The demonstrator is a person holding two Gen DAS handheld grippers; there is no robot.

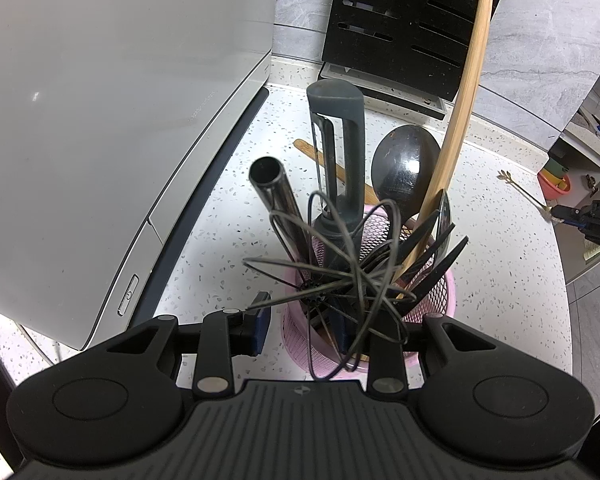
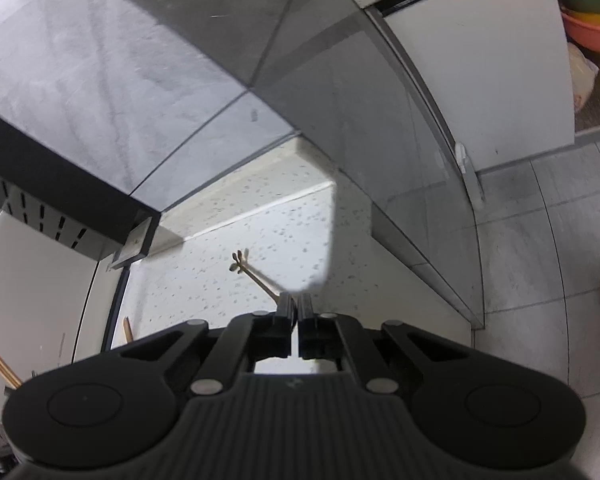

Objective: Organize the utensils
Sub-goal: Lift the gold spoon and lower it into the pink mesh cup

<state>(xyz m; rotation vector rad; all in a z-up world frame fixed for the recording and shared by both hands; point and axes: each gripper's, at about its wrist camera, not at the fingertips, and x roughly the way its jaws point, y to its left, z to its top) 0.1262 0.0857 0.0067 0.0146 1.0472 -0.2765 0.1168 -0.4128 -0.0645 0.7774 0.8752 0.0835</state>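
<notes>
**Q:** Whisk wires are basically in my face on the left wrist cam, what's going on?

**Me:** Yep, that wire whisk [image 1: 340, 276] sits in the pink mesh holder [image 1: 440, 300], right between my left gripper [image 1: 300, 320] fingers, which are spread wide with nothing clamped. Left to right in the holder: steel tube handle [image 1: 272, 192], grey peeler [image 1: 340, 148], black ladle [image 1: 404, 160], long wooden handle [image 1: 464, 100].

**Q:** And the right one?

**Me:** My right gripper [image 2: 298, 308] is pinched narrow on a small gold spoon [image 2: 256, 274], its decorated end poking out over the speckled counter [image 2: 292, 232], well apart from the holder.
</notes>
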